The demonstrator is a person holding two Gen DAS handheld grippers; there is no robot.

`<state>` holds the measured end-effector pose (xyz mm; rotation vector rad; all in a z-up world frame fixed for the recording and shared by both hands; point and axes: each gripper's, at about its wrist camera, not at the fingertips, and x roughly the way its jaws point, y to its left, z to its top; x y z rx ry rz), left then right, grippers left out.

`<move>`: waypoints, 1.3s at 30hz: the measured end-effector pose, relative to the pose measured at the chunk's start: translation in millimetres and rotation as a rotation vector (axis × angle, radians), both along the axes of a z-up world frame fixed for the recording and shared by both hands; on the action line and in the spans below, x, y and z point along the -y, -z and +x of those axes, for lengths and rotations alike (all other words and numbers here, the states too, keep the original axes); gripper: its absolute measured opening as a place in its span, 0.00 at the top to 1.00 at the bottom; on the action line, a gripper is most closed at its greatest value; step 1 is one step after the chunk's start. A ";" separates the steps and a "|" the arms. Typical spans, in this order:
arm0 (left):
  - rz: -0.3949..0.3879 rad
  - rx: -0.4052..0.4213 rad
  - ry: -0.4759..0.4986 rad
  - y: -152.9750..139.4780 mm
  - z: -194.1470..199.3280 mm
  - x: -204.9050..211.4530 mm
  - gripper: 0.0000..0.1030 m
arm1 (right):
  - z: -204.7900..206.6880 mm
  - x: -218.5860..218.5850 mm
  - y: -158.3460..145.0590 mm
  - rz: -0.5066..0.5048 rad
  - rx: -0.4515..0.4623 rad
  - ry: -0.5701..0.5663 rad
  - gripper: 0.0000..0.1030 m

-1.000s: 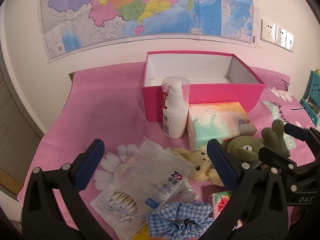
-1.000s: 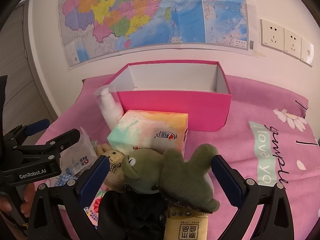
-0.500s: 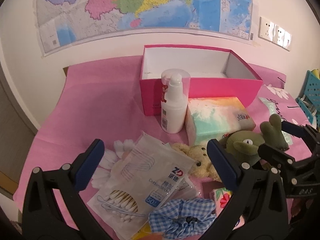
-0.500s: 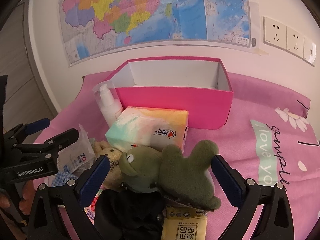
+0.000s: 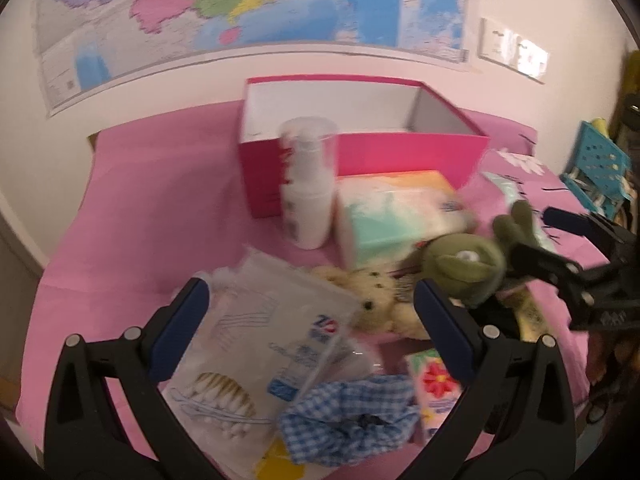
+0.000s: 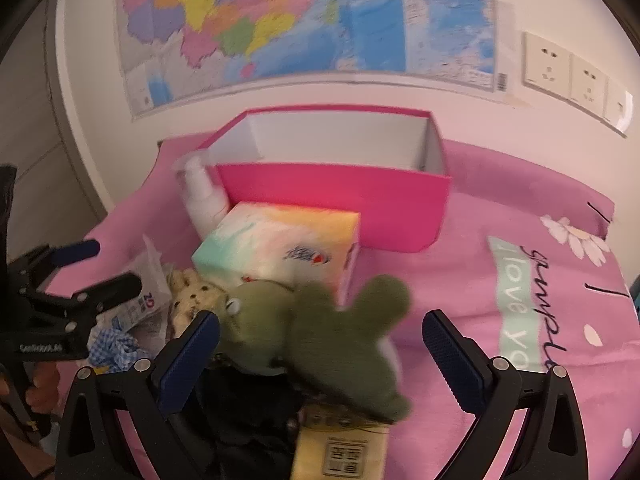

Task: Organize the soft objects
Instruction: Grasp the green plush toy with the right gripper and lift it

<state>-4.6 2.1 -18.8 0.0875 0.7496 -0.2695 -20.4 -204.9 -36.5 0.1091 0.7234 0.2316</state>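
Note:
A green plush frog [image 6: 320, 332] lies between the wide-open fingers of my right gripper [image 6: 322, 338], on top of a black item; it also shows in the left wrist view [image 5: 468, 264]. A beige teddy bear [image 5: 380, 300] lies beside it, also seen in the right wrist view [image 6: 192, 296]. A blue checked scrunchie [image 5: 352, 416] lies low between the fingers of my open, empty left gripper [image 5: 310, 318]. An open pink box [image 5: 360, 140] stands behind on the pink cloth, also in the right wrist view [image 6: 336, 176].
A white pump bottle [image 5: 306, 196] and a pastel tissue pack [image 5: 396, 212] stand before the box. A cotton swab bag [image 5: 264, 344], a small flowered packet [image 5: 436, 384] and a yellow packet [image 6: 340, 448] lie near. A blue basket [image 5: 596, 168] stands far right.
Both grippers have moved forward and the views are blurred. The frog sits more centrally between the right fingers. Both grippers stay open.

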 end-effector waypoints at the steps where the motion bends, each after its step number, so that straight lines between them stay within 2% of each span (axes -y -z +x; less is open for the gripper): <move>1: -0.005 0.002 0.020 -2.0 -0.7 3.8 0.01 | -0.4 3.0 -0.4 0.003 0.001 0.006 0.00; 5: -0.030 0.011 0.120 -8.2 -5.1 24.1 0.04 | 4.9 18.8 1.0 -0.004 -0.020 0.047 0.00; 10: -0.021 -0.019 0.206 -4.6 -2.6 45.0 0.13 | 10.9 19.8 9.1 0.041 -0.066 0.001 0.05; 15: -0.033 -0.091 0.256 6.8 1.7 55.6 0.30 | 12.0 11.5 14.8 0.061 -0.087 -0.051 0.16; 18: -0.045 -0.122 0.284 11.5 3.5 59.5 0.41 | 11.7 11.2 14.0 0.077 -0.083 -0.076 0.25; 19: -0.052 -0.139 0.300 13.6 4.3 61.3 0.43 | 11.4 10.7 13.7 0.081 -0.084 -0.082 0.31; 21: -0.060 -0.166 0.317 17.9 6.0 64.6 0.54 | 10.3 9.9 13.8 0.088 -0.084 -0.103 0.33; 22: -0.061 -0.177 0.327 20.1 6.8 66.4 0.56 | 9.9 10.0 13.4 0.087 -0.085 -0.106 0.35; 24: -0.057 -0.200 0.343 25.3 8.1 71.1 0.57 | 8.8 10.2 12.8 0.084 -0.081 -0.110 0.41; 25: -0.053 -0.204 0.349 26.8 8.6 72.8 0.57 | 8.0 10.9 11.7 0.072 -0.075 -0.103 0.51; 36: -0.095 -0.223 0.358 25.5 14.1 77.2 0.57 | 1.5 14.2 3.7 0.058 -0.022 -0.113 0.54; 39: -0.122 -0.196 0.353 15.8 12.3 71.6 0.57 | -0.4 15.0 -3.9 0.056 0.002 -0.118 0.55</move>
